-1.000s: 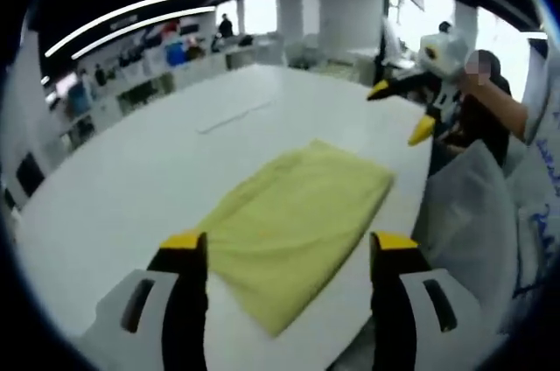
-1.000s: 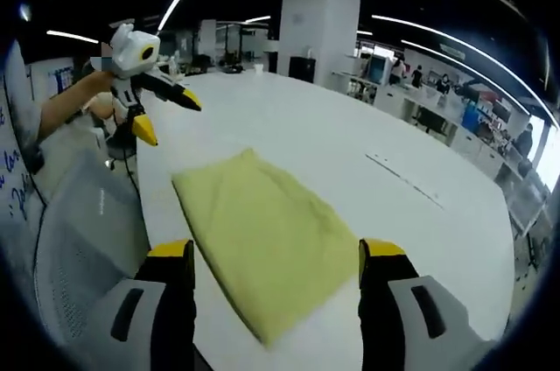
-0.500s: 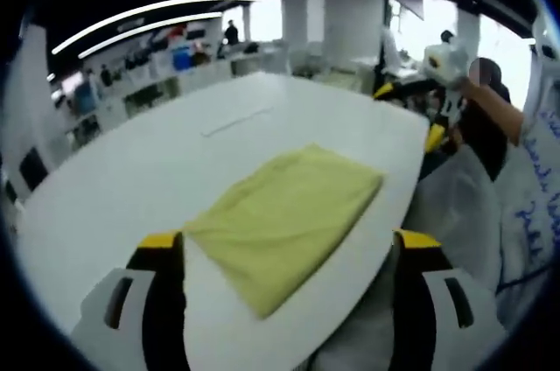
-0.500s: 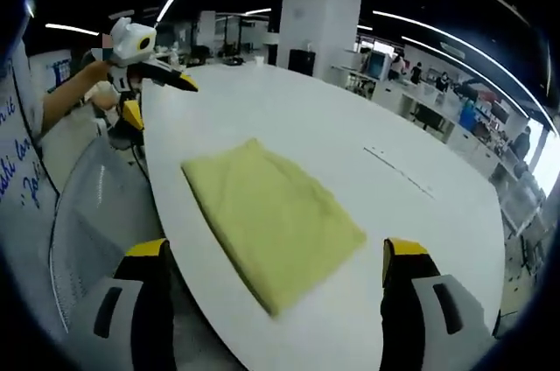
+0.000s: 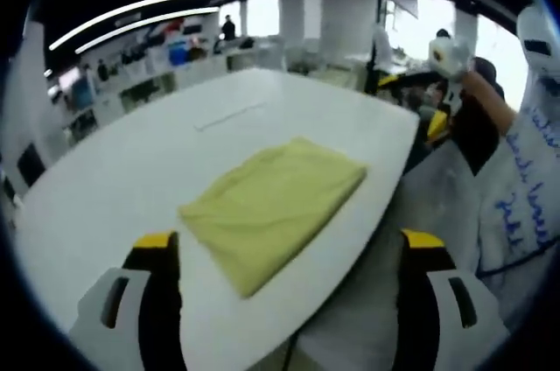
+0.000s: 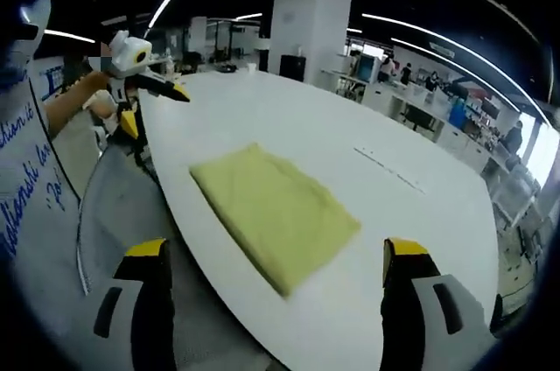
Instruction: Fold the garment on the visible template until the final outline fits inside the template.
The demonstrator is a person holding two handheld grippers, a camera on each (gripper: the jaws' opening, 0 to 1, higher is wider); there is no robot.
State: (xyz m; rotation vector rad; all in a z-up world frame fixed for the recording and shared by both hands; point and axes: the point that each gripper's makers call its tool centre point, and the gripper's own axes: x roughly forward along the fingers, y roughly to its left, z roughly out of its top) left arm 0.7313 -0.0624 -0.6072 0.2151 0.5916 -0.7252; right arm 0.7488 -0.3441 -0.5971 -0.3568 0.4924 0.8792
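Two grippers are held up off the table, and both have their yellow-tipped jaws spread wide with nothing between them. The left gripper [image 5: 284, 253] looks down at a soft yellow cloth garment [image 5: 273, 199] folded into a neat flat rectangle. The right gripper [image 6: 272, 259] looks at the same garment [image 6: 276, 212] from the other side. The garment lies on a big white table [image 5: 131, 170], close to the curved edge nearest the person, and neither gripper touches it.

In the left gripper view the right gripper shows far off on the right side, near a person's arm [image 5: 490, 100]. In the right gripper view the left gripper shows far off on the left. A thin line [image 6: 389, 170] is marked on the table past the garment. I cannot see a template outline around the garment, so I cannot tell whether it fits.

I think the folding is done or nearly done. The best thing now is to check the edges. If a corner sticks out, pinch only that corner, lift it a little and lay it flat. Go slowly, because a quick pull could drag the whole pile over the table edge. Keep the garment in sight of both cameras.
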